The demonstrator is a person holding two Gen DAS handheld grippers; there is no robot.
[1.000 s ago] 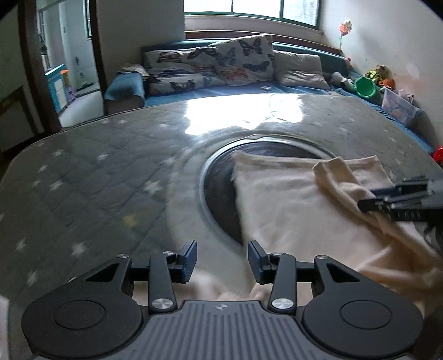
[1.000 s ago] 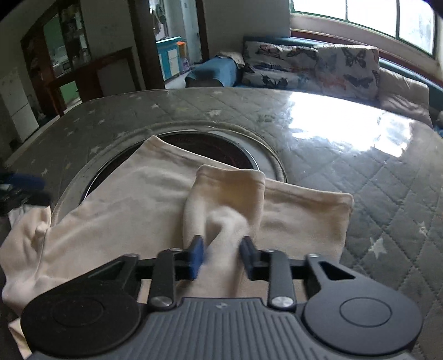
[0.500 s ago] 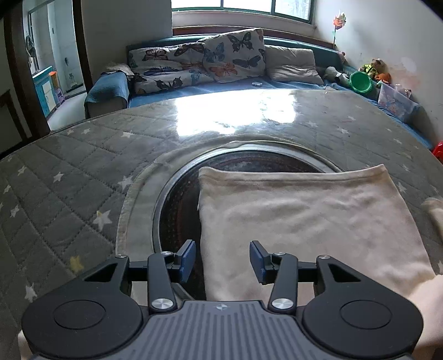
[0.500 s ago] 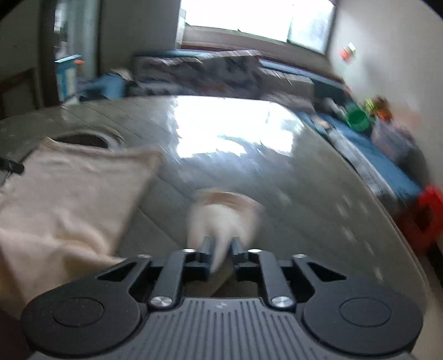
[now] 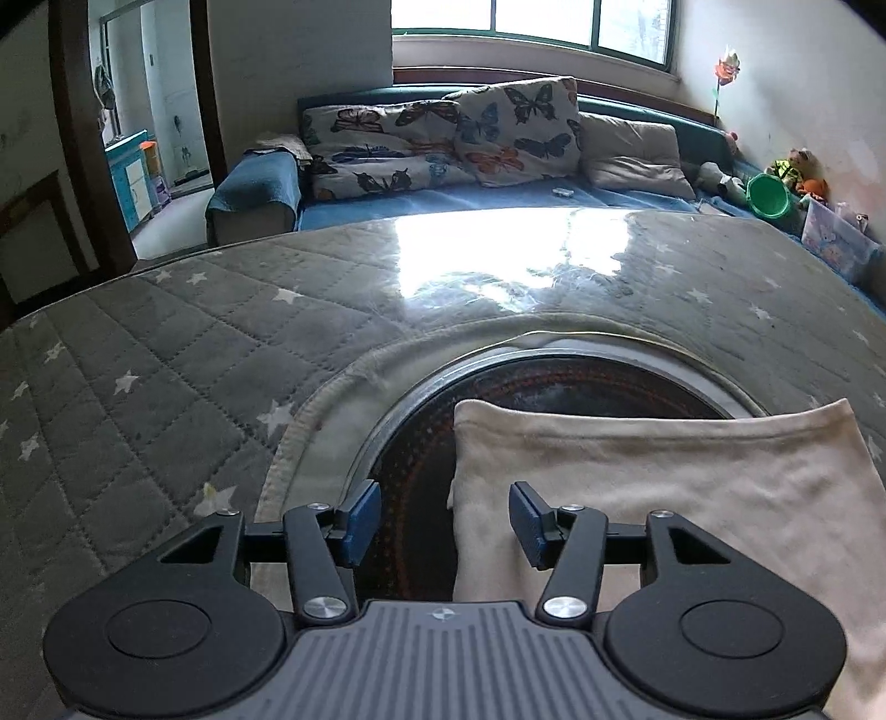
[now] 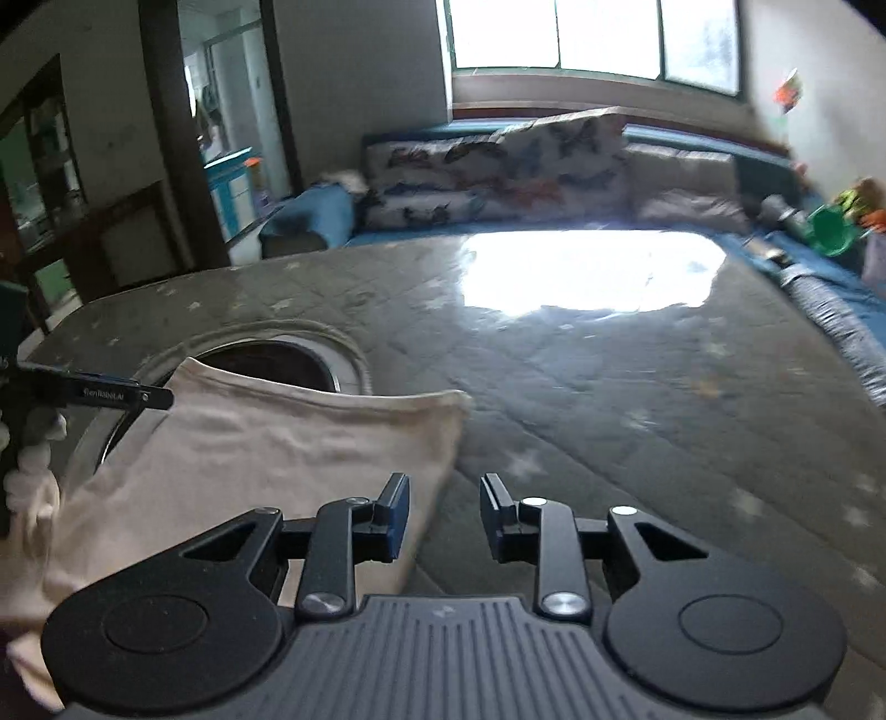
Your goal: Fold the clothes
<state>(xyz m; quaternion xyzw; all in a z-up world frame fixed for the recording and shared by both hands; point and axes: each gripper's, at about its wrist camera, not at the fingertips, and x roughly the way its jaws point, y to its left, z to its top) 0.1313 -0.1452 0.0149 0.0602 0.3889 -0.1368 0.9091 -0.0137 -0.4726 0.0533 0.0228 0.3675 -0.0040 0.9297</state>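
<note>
the cloth [image 5: 664, 498], cream and spread fairly flat, lies on the desk [image 5: 166, 360] with its far left corner over the dark round hob [image 5: 554, 387] sunk in the middle. in the left wrist view it fills the 3 to 5 o'clock part of the picture, its left edge running down between the jaws of the left gripper [image 5: 446, 518]. those jaws are released, spread wide, with nothing between them; the right pad sits over the cloth, the left over the hob, and whether either touches cannot be told.

in the right wrist view the cloth [image 6: 249, 454] sits at 8 to 9 o'clock, its right corner ending near 10 o'clock of the right gripper [image 6: 444, 512]. the right gripper's jaws are released too and hold nothing; the left pad overlaps the cloth's right edge, the right pad is over bare quilted cover. a finger of the left gripper [image 6: 111, 394] reaches in from 9 o'clock above the cloth's far left corner.

the desk wears a grey quilted cover with white stars [image 5: 288, 296] under a glossy sheet, with a bright window glare at 12 o'clock. beyond it, a blue sofa [image 5: 498, 194] with butterfly cushions [image 5: 515, 130], a window [image 5: 531, 19] above, and a green bucket [image 5: 768, 195] with toys at 2 o'clock. a doorway [image 5: 149, 111] opens at 10 o'clock.
</note>
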